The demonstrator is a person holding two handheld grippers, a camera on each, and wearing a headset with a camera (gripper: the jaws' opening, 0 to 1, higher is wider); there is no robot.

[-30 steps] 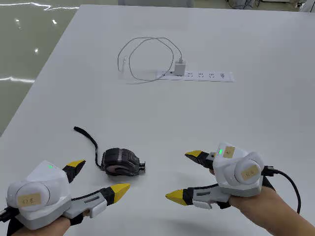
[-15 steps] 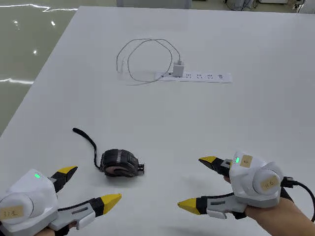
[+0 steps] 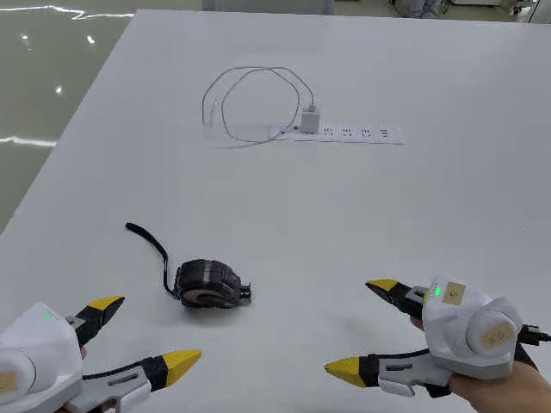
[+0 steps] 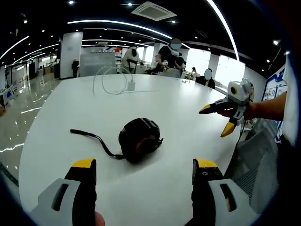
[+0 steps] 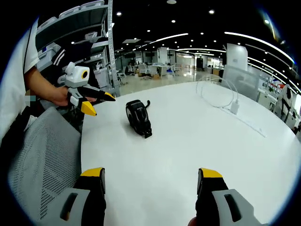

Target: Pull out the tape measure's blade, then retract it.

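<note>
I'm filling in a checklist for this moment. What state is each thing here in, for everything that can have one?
left claw: open, holding nothing.
right claw: open, holding nothing.
tape measure: lying on the table, blade retracted, not gripped.
strap: lying loose on the table.
charger: plugged into the power strip.
cable: looped on the table.

White worktop (image 3: 430, 198) carries a white power strip (image 3: 353, 133) toward its far end. A white charger (image 3: 310, 119) is plugged into it, its cable (image 3: 255, 69) lying looped alongside.
</note>
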